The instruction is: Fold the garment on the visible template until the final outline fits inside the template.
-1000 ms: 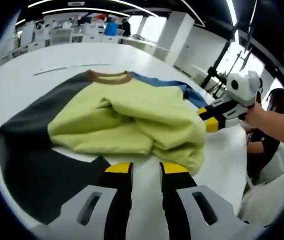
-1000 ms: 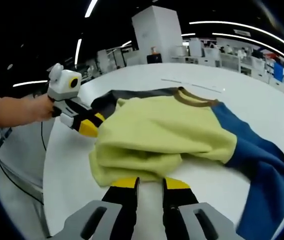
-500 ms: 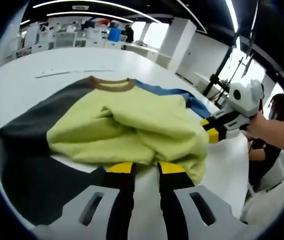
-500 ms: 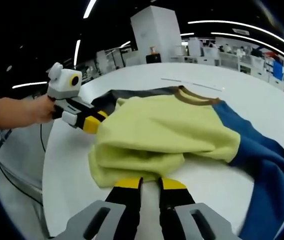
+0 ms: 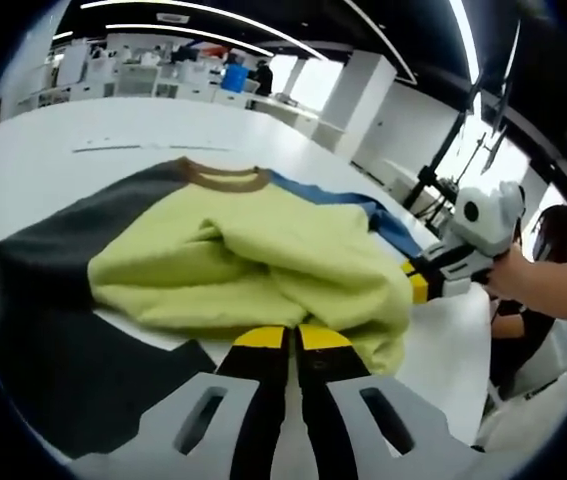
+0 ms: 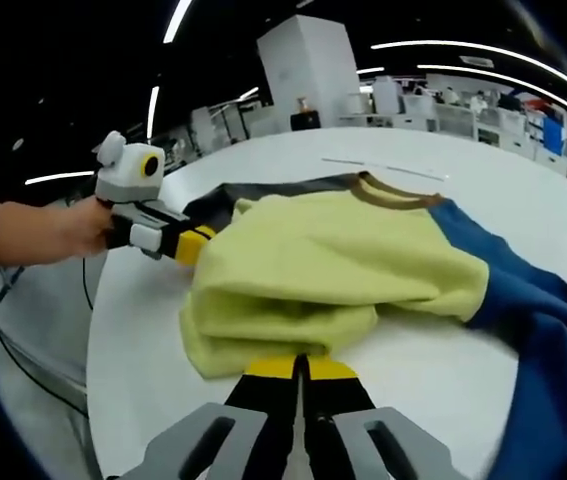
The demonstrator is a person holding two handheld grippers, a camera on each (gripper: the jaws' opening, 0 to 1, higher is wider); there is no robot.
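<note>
A yellow-green sweatshirt (image 5: 263,250) with a brown collar (image 5: 225,178) lies bunched on the white table (image 5: 23,170). Its dark grey sleeve (image 5: 53,300) spreads to one side and its blue sleeve (image 6: 533,320) to the other. My left gripper (image 5: 291,337) is shut at the near hem of the yellow cloth, which reaches its tips. In the right gripper view the same garment (image 6: 343,260) shows, with my right gripper (image 6: 301,367) shut on the folded hem. The left gripper (image 6: 195,244) meets the cloth's edge there, and the right gripper (image 5: 418,287) touches it in the left gripper view.
A thin pale strip (image 5: 143,148) lies on the table beyond the collar. A hand (image 6: 53,232) holds the left gripper at the table's rim. A seated person (image 5: 553,215) and a stand (image 5: 433,160) are past the table edge. Desks fill the far room.
Both grippers have gone from open to shut, their jaws closing at the sweatshirt's near hem. Both have moved in a little toward the cloth.
</note>
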